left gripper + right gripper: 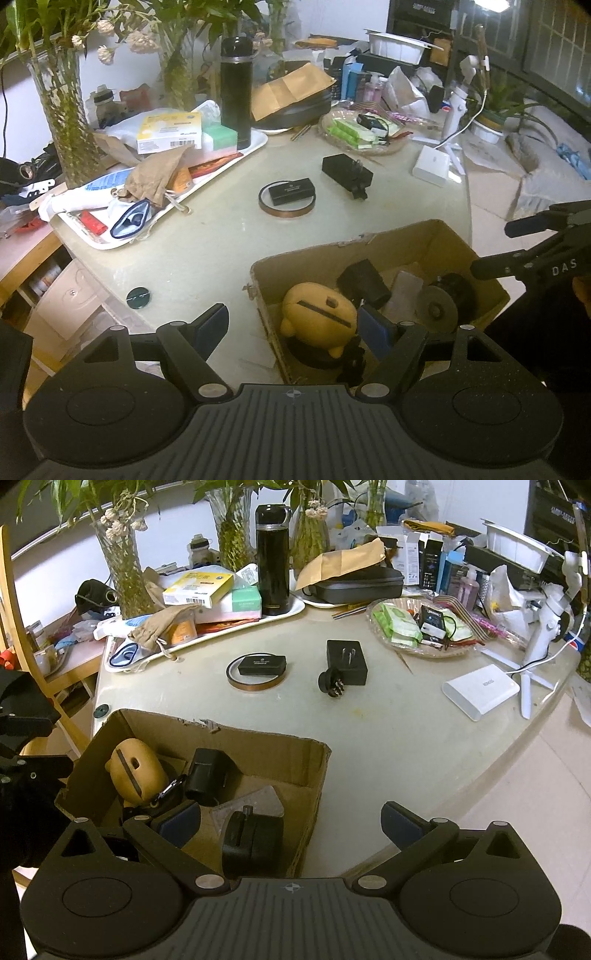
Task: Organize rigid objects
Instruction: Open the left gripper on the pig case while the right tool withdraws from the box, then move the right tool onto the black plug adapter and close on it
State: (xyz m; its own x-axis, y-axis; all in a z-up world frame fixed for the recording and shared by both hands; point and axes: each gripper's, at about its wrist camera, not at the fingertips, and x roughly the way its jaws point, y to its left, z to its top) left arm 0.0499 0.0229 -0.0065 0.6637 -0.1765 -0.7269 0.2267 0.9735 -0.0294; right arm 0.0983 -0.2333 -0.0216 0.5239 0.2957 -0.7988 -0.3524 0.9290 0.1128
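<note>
We hold both grippers, left (293, 328) and right (291, 825), jaws spread, empty. Cardboard box (295, 753) sits between right jaws; tape ring (255, 677) and adapter (347, 662) lie ahead on desk (388, 738).

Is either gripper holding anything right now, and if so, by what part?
Nothing is held. The left gripper and right gripper are both open, hanging over the cardboard box with nothing between their pads.
</note>
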